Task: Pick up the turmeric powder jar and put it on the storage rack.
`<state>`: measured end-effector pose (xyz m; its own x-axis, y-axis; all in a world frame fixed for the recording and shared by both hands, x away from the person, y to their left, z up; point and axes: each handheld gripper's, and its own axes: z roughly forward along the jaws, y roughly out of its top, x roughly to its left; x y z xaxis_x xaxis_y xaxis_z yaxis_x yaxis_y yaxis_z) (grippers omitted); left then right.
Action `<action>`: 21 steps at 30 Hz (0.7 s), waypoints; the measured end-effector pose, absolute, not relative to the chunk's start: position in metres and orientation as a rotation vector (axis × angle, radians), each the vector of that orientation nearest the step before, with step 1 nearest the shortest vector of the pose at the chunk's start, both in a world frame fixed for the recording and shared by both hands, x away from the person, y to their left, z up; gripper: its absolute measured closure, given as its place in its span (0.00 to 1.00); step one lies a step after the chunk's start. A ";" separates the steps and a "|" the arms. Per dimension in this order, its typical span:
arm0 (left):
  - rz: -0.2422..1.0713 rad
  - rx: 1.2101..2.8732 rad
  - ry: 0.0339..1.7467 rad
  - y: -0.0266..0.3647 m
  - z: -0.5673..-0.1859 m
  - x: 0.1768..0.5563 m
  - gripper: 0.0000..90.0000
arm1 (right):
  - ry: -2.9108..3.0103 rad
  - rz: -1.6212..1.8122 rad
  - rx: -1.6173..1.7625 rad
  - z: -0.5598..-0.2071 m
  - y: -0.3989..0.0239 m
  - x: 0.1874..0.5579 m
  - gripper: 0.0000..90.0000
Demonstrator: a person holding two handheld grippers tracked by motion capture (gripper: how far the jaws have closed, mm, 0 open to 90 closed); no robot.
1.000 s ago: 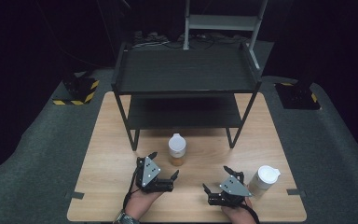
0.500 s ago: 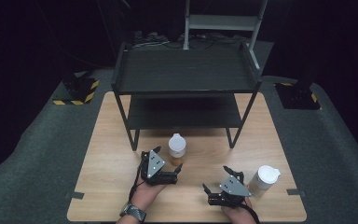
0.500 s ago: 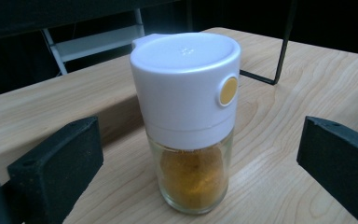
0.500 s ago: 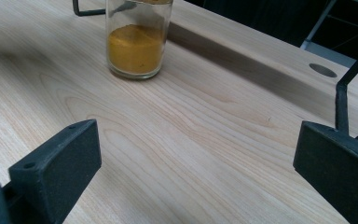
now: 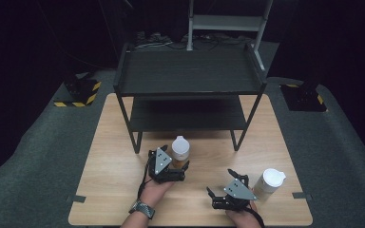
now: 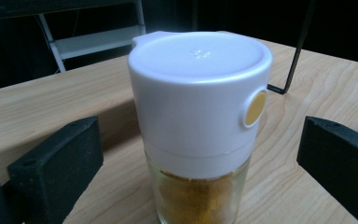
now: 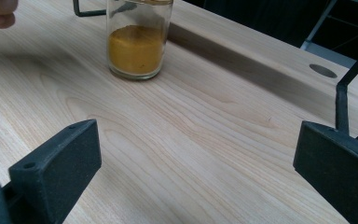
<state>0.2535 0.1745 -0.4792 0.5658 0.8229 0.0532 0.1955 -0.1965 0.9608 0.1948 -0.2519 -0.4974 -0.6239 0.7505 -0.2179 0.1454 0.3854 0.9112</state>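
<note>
left gripper (image 6: 200, 154) jaws spread wide either side of the spice jar (image 6: 198, 121), not touching; right gripper (image 7: 196, 158) wide open over bare table (image 7: 205, 140).

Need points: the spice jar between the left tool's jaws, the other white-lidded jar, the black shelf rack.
spice jar (image 6: 198, 93), left gripper view, on its white lid's side wall.
second jar (image 5: 272, 179), high view, on its white lid top.
black shelf rack (image 5: 187, 71), high view, on its top shelf surface.
</note>
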 end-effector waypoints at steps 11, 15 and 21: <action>0.689 1.680 0.879 0.169 -0.488 0.263 0.04 | 2.016 1.244 0.768 -0.498 -0.253 0.195 0.00; 0.678 1.661 0.893 0.170 -0.491 0.264 0.09 | 2.016 1.245 0.767 -0.498 -0.253 0.195 0.00; 0.639 1.614 0.928 0.173 -0.498 0.266 0.17 | 2.016 1.245 0.768 -0.498 -0.253 0.195 0.00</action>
